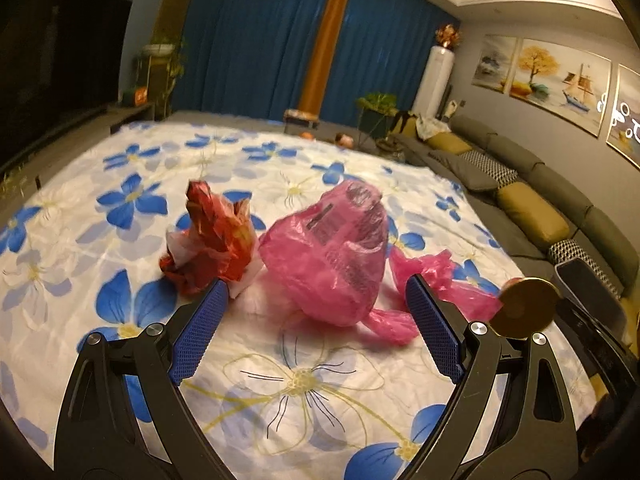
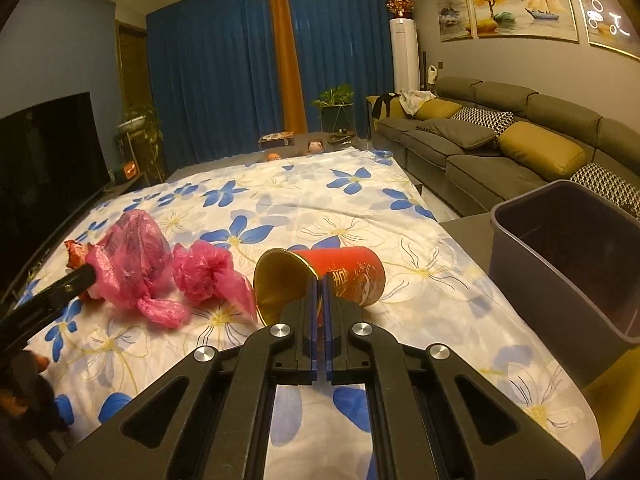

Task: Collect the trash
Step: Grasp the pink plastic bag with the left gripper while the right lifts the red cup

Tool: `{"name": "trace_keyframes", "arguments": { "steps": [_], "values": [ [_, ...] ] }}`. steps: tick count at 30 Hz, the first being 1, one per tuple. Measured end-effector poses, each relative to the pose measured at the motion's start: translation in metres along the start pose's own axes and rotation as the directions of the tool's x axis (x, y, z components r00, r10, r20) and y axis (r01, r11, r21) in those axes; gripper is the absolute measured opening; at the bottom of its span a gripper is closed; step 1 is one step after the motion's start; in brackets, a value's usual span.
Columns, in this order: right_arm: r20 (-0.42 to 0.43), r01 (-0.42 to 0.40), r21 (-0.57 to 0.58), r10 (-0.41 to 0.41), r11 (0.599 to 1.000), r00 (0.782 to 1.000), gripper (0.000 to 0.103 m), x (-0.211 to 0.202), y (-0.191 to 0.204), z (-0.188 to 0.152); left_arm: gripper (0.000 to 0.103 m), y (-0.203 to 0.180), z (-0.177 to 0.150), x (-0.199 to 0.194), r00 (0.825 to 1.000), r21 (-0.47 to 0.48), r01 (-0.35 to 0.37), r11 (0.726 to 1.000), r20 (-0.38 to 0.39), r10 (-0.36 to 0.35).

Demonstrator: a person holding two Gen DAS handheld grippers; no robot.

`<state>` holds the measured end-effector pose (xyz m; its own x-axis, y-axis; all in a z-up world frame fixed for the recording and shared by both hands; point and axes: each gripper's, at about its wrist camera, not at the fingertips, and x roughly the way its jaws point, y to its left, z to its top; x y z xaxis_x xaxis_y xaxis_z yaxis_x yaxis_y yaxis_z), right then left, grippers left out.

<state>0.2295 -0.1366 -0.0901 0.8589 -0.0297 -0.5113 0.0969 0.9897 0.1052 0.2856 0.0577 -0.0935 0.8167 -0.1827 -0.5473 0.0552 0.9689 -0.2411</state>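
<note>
My right gripper (image 2: 320, 282) is shut on the rim of a red paper cup (image 2: 352, 276) with a gold inside, which lies tilted over the flowered sheet (image 2: 304, 208). The cup's gold end (image 1: 524, 308) shows at the right of the left wrist view. My left gripper (image 1: 316, 286) stands open, its blue pads (image 1: 200, 332) on either side of a puffed pink plastic bag (image 1: 332, 256), not pressing it. A crumpled red wrapper (image 1: 212, 240) lies just left of the bag. A smaller pink bag wad (image 2: 204, 272) lies between the bag and the cup.
A grey bin (image 2: 540, 320) stands open at the right edge of the sheet. A grey sofa (image 2: 480, 148) with cushions runs along the right wall. A dark TV (image 2: 44, 176) stands at the left, with blue curtains and plants at the far end.
</note>
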Motion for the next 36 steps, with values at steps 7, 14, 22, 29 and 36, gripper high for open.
{"name": "trace_keyframes", "arguments": {
  "steps": [7, 14, 22, 29, 36],
  "values": [
    [0.014, -0.032, 0.009, 0.032, 0.999, 0.999, 0.003, -0.015, -0.006, -0.005, 0.06, 0.005, 0.0, 0.028, 0.992, -0.033, 0.036, 0.999, -0.12, -0.039],
    [0.027, -0.042, 0.008, 0.042, 0.999, 0.999, 0.003, -0.022, -0.009, -0.008, 0.01, 0.004, -0.002, 0.037, 0.983, -0.042, 0.102, 0.994, -0.15, -0.107],
    [0.049, -0.033, -0.002, 0.033, 0.999, 0.998, 0.002, -0.032, -0.011, -0.006, 0.002, -0.005, -0.002, 0.018, 0.988, -0.002, 0.13, 0.992, -0.087, -0.129],
    [0.067, -0.027, -0.028, 0.029, 0.999, 0.997, 0.0, -0.044, -0.013, -0.004, 0.002, -0.009, 0.002, -0.026, 0.99, 0.001, 0.142, 0.99, 0.016, -0.142],
    [0.032, -0.058, -0.026, 0.059, 0.998, 0.998, 0.001, -0.051, -0.019, -0.009, 0.002, -0.012, -0.008, -0.061, 0.988, 0.002, 0.137, 0.991, 0.067, -0.137]
  ]
}}
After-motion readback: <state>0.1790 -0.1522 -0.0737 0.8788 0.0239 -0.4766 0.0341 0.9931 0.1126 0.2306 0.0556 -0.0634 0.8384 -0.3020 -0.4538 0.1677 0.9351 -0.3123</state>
